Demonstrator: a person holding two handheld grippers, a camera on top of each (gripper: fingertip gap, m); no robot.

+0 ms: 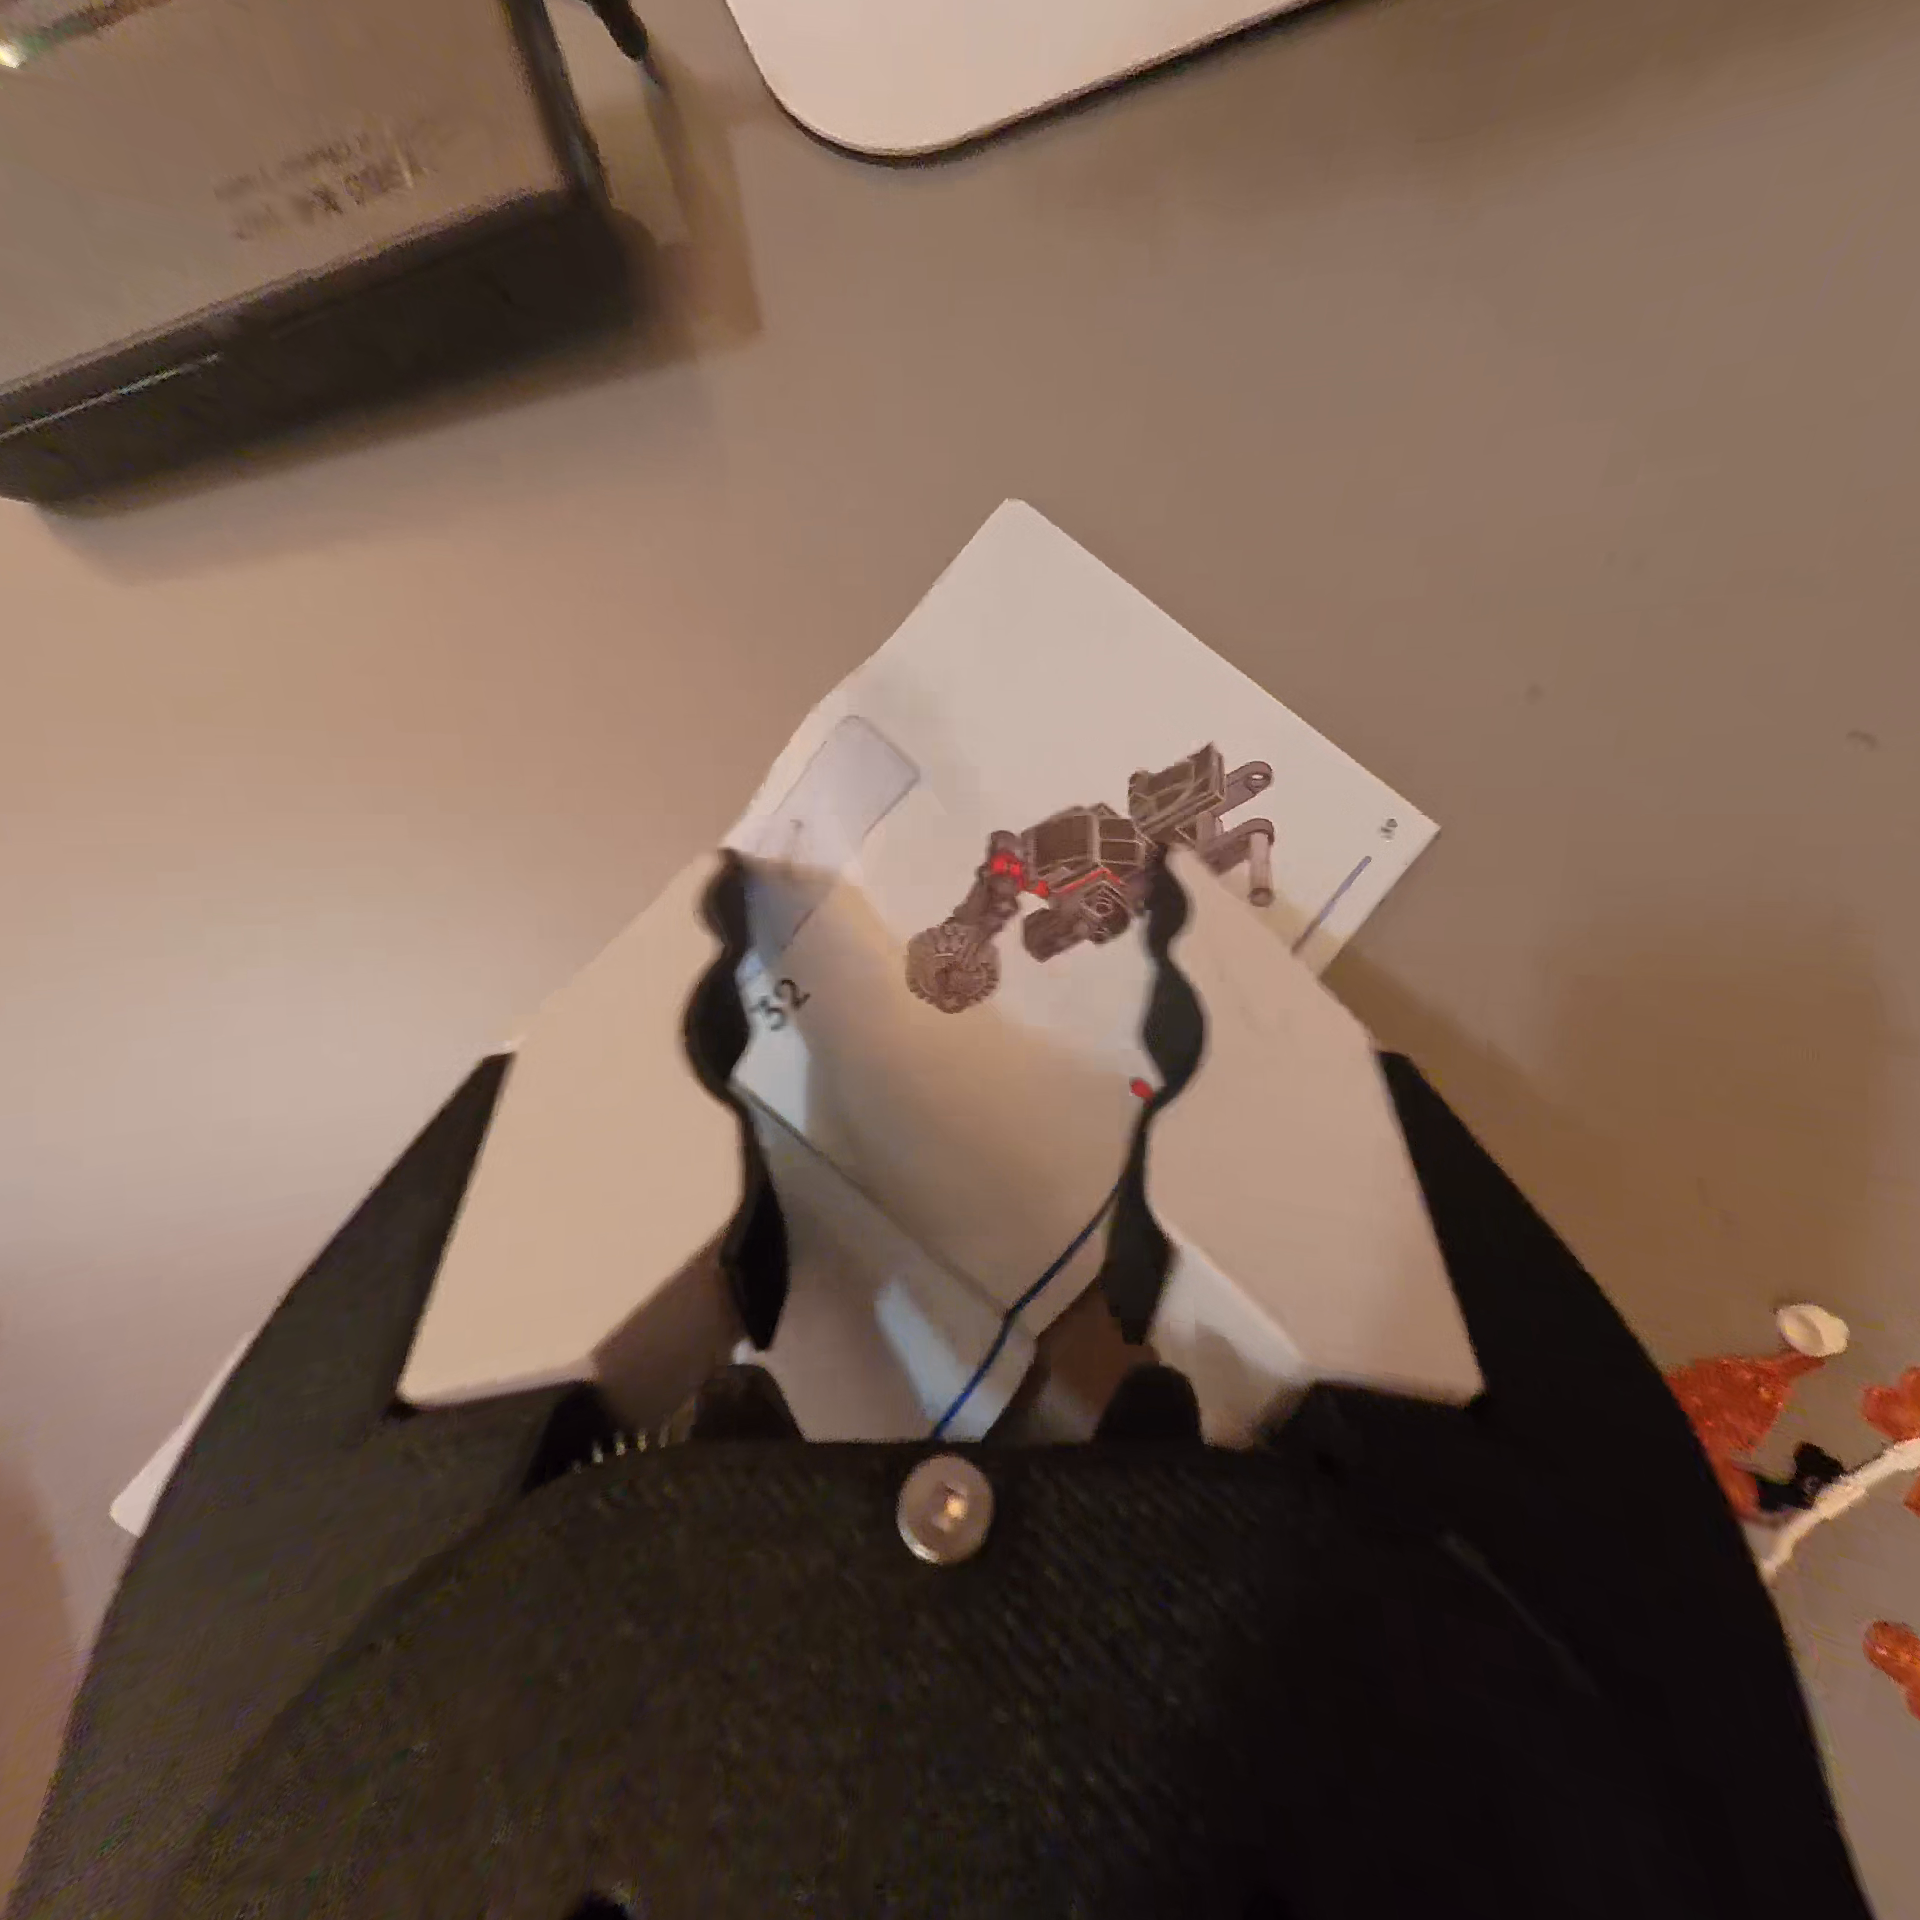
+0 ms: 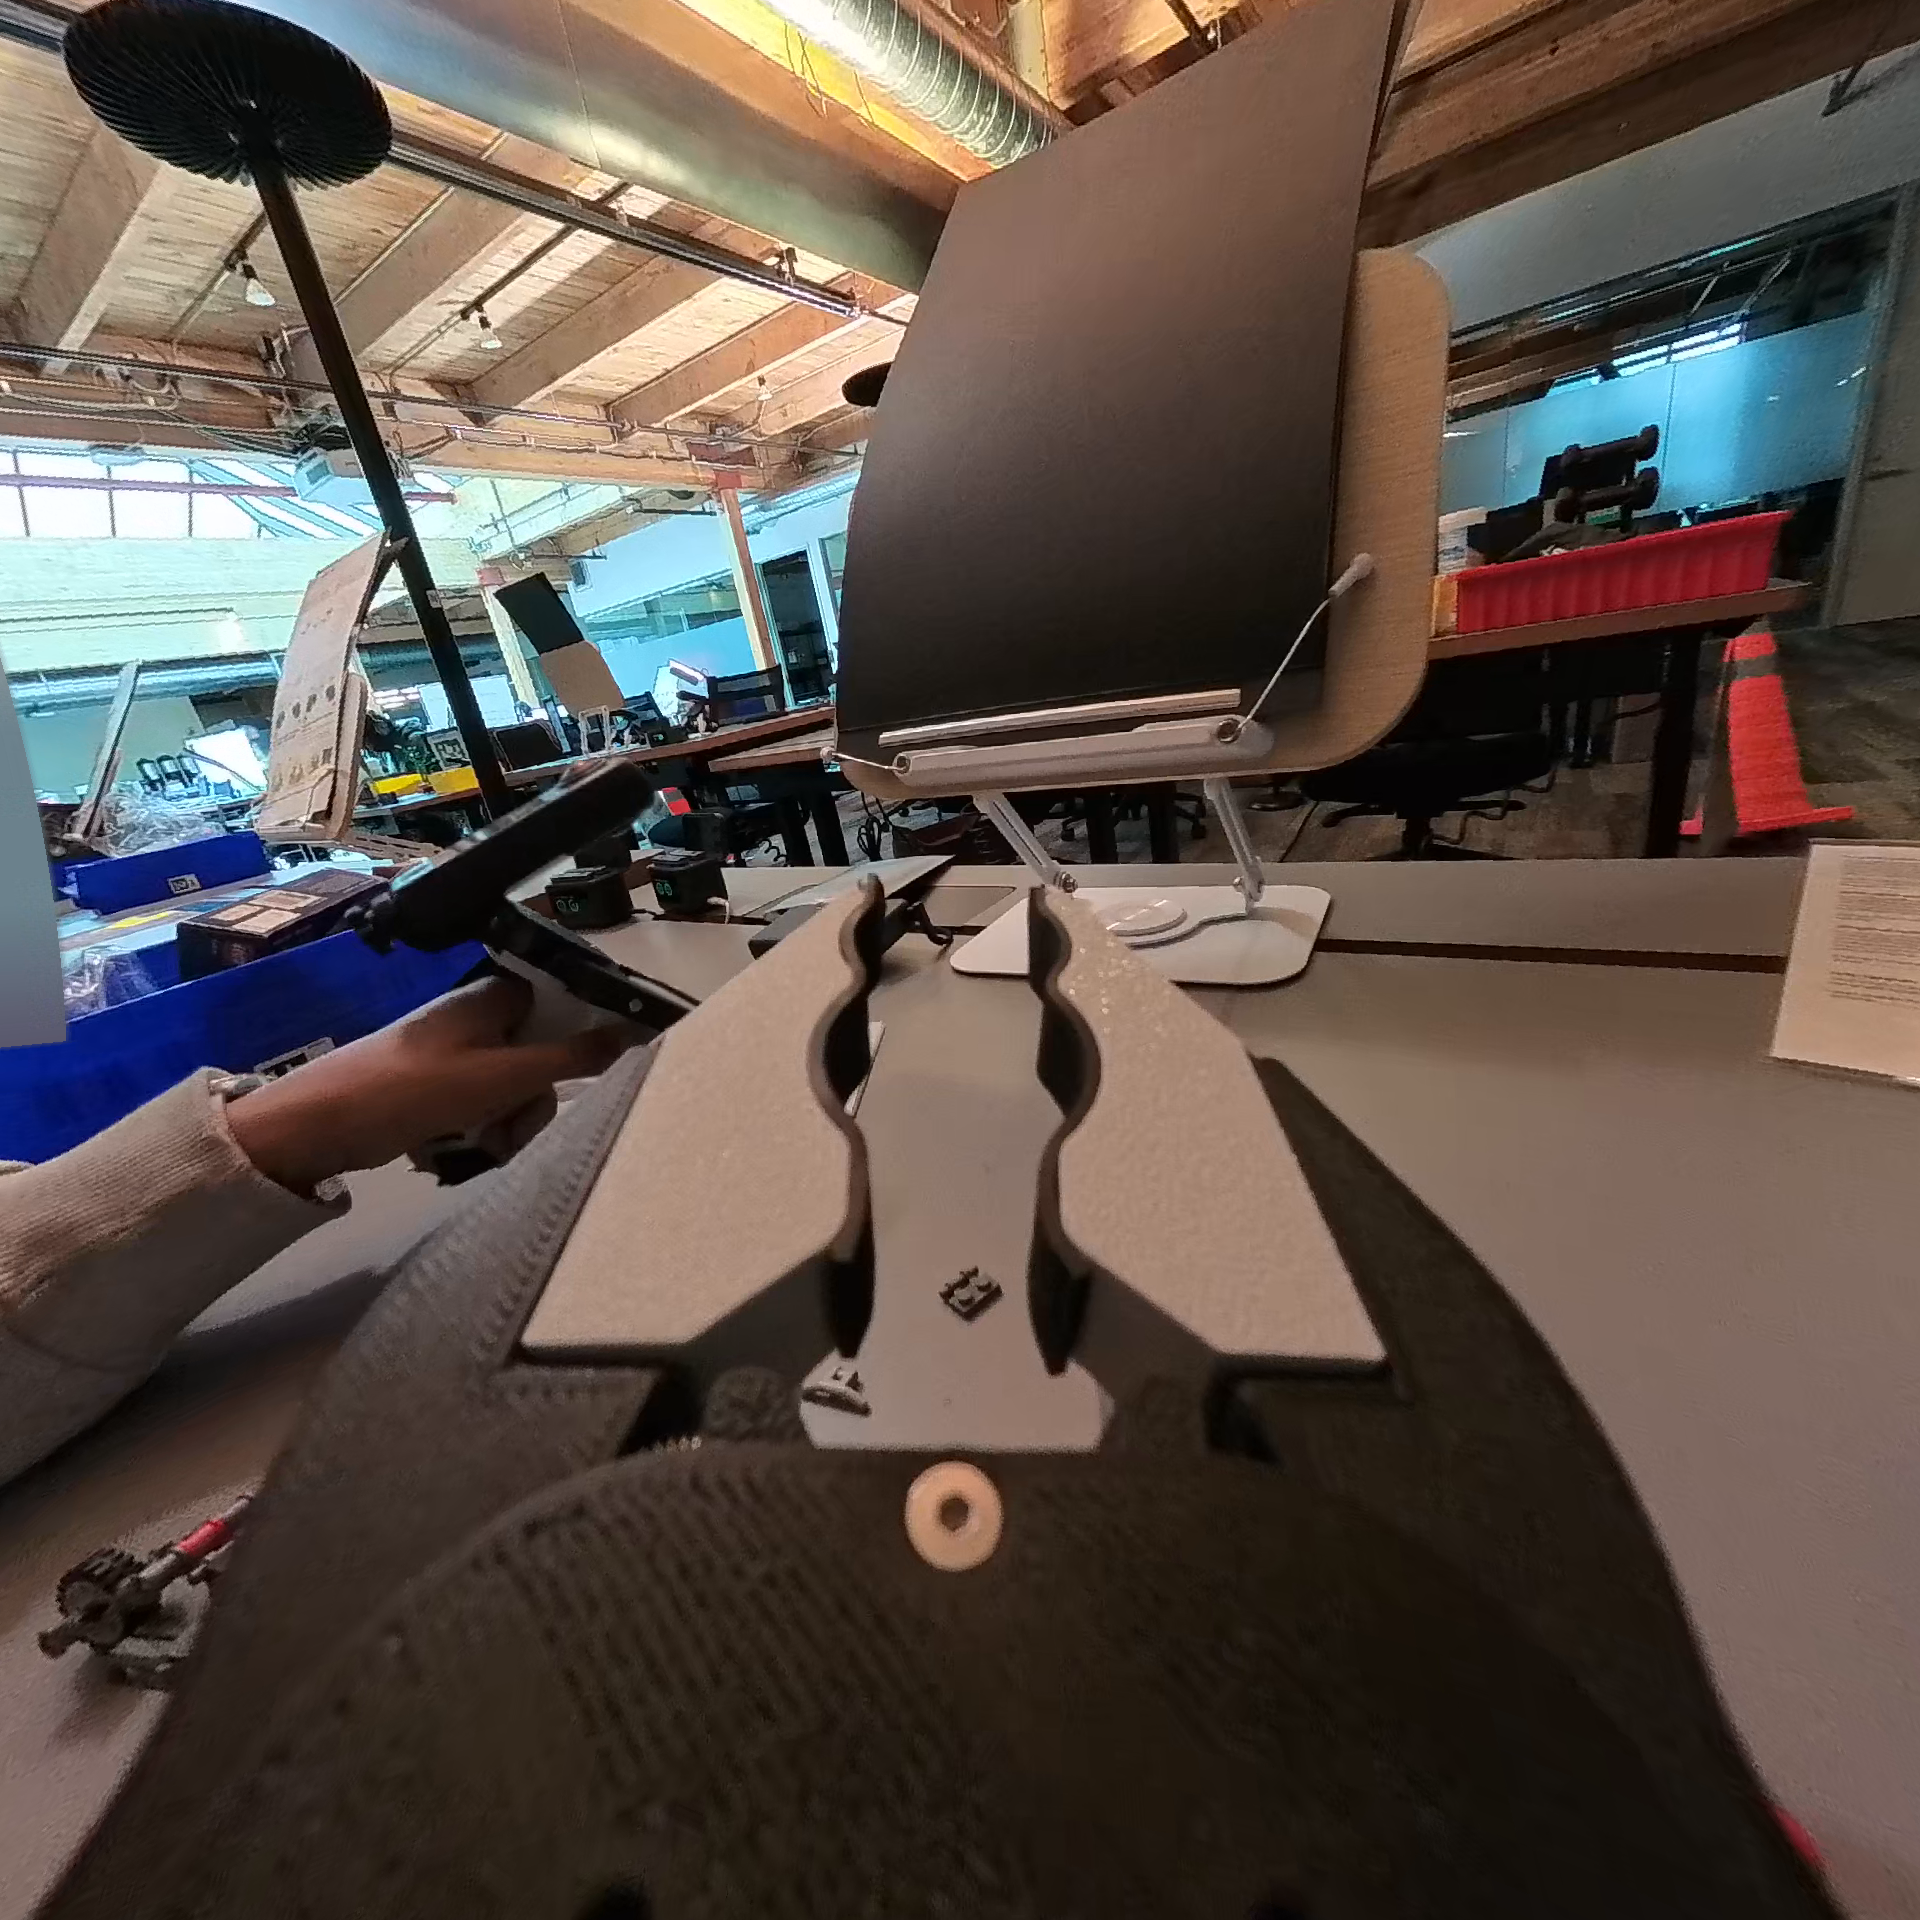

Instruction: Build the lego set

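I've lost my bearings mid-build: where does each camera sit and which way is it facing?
Left wrist view: on the left gripper, looking steeply down at the instruction booklet on the table; its own open fingers show.
Right wrist view: on the right gripper, looking level across the table toward a stand; its open fingers, a hand and a sleeve show.
Shared: the same grey table.

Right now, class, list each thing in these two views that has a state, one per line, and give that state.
Left tool: open, empty, hovering over the booklet.
Right tool: open, empty.
Booklet: open, lying on the table, one page lifted.
Lego model: partly built, lying on the table.
Small part: loose on the table between the right tool's fingers.
Monitor: dark.
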